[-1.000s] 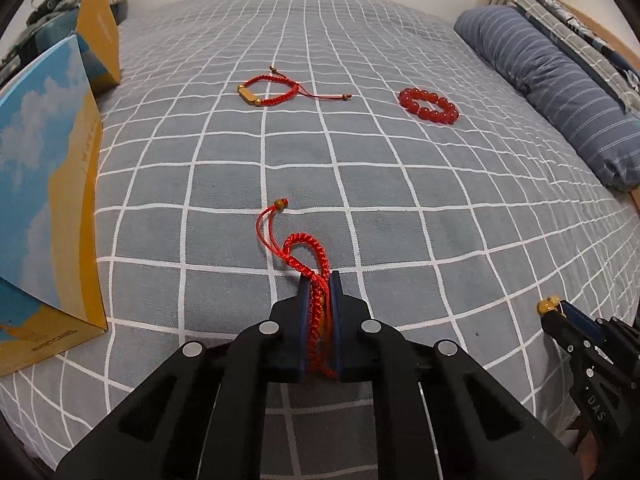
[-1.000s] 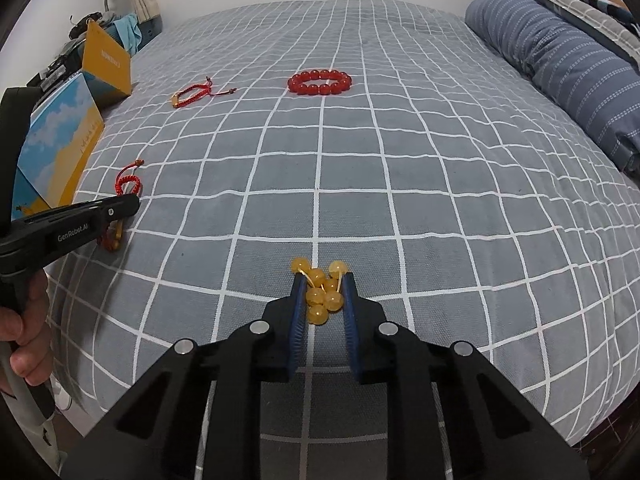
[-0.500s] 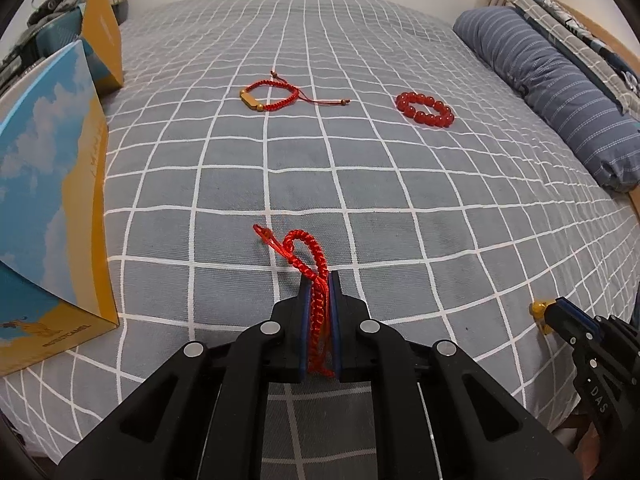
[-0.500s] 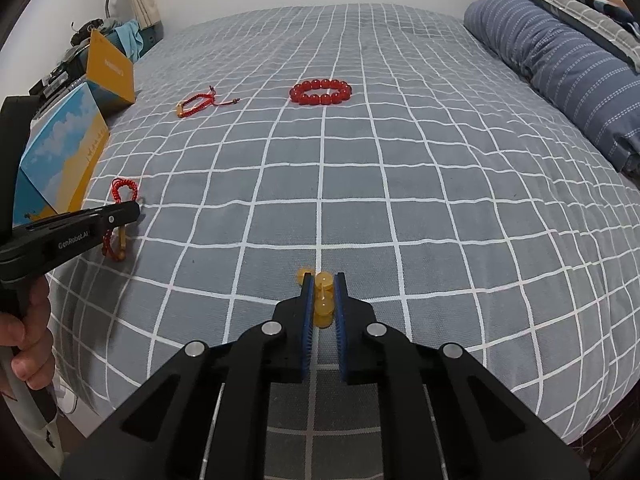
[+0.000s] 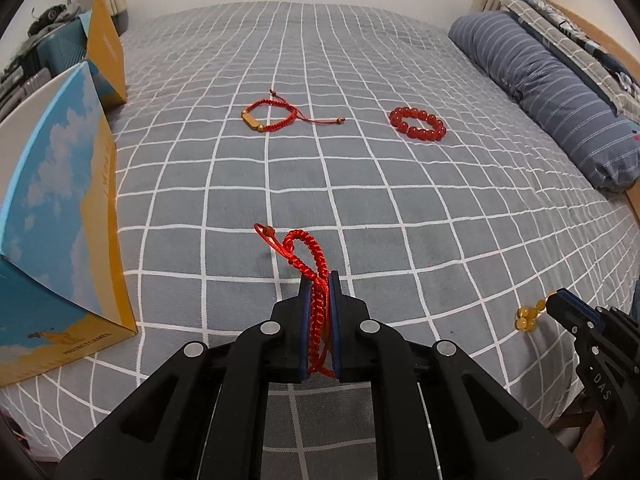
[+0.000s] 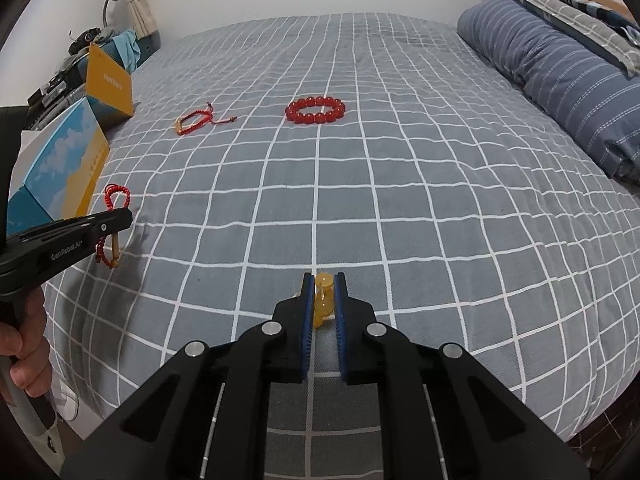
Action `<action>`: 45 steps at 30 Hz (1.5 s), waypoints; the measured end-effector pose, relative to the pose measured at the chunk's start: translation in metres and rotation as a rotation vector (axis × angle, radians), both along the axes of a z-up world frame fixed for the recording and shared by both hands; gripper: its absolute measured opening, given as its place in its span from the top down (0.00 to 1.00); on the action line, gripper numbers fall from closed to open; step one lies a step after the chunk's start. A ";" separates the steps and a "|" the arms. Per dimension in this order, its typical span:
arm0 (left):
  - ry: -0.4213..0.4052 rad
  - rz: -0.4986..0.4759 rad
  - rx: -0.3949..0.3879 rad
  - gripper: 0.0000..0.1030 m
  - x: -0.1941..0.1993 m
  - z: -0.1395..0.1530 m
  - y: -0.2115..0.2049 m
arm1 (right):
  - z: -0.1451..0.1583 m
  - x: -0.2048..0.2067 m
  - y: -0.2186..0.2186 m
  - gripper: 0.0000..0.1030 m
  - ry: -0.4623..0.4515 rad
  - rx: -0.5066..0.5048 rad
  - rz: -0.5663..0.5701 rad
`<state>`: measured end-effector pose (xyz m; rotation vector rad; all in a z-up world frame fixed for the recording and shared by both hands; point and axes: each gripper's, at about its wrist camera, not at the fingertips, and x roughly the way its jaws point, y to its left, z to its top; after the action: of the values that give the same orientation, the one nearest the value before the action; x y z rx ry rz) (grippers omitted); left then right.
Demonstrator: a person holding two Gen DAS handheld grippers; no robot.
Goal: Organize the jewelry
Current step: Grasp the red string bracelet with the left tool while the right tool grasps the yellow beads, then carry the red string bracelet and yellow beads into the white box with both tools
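Jewelry: red braided cord bracelet (image 5: 310,264) pinched tight in left gripper (image 5: 319,280); yellow translucent bead bracelet (image 6: 322,300) clamped in right gripper (image 6: 322,284). Advise lifting clear, then carrying toward blue-and-yellow box (image 5: 60,216) at nine o'clock without snagging dangling cord.

Hidden and cut-off parts

The braided red bracelet (image 5: 316,280) has its lower length hidden between the left gripper's (image 5: 319,280) pads; the yellow bead bracelet (image 6: 323,300) is mostly hidden inside the right gripper (image 6: 323,284). The blue-and-yellow box (image 5: 60,216) runs off the left edge, the striped pillow (image 6: 560,80) off the right. Small print on the box is unreadable.
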<state>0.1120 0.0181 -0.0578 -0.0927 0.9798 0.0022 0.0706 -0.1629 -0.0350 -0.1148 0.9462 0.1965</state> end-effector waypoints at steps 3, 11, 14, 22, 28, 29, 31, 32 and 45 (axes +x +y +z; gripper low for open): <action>-0.006 0.000 0.000 0.93 -0.001 0.006 0.000 | 0.005 0.002 -0.001 0.91 -0.006 0.003 -0.005; -0.015 0.002 -0.002 0.93 0.000 0.023 0.003 | 0.021 0.007 0.002 0.91 -0.027 0.005 -0.007; -0.021 0.004 -0.001 0.93 -0.001 0.028 0.004 | 0.026 0.009 0.003 0.91 -0.035 0.003 -0.005; -0.044 0.013 0.006 0.93 -0.003 0.048 0.009 | 0.045 0.018 0.010 0.91 -0.060 -0.002 -0.001; -0.050 0.031 0.009 0.93 -0.003 0.061 0.021 | 0.061 0.027 0.019 0.91 -0.076 -0.003 0.002; -0.051 0.033 0.007 0.93 -0.003 0.063 0.023 | 0.064 0.029 0.021 0.91 -0.078 -0.003 0.004; -0.055 0.037 0.006 0.93 -0.003 0.068 0.025 | 0.070 0.033 0.026 0.91 -0.081 -0.004 0.004; -0.059 0.041 0.007 0.93 -0.004 0.071 0.028 | 0.073 0.035 0.029 0.91 -0.082 -0.004 0.006; -0.105 0.110 0.038 0.93 -0.012 0.110 0.067 | 0.107 0.054 0.091 0.91 -0.096 0.036 0.095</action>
<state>0.1001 0.0852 0.0525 -0.1104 0.8684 0.1164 0.1247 -0.0717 0.0720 -0.1350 0.8414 0.2937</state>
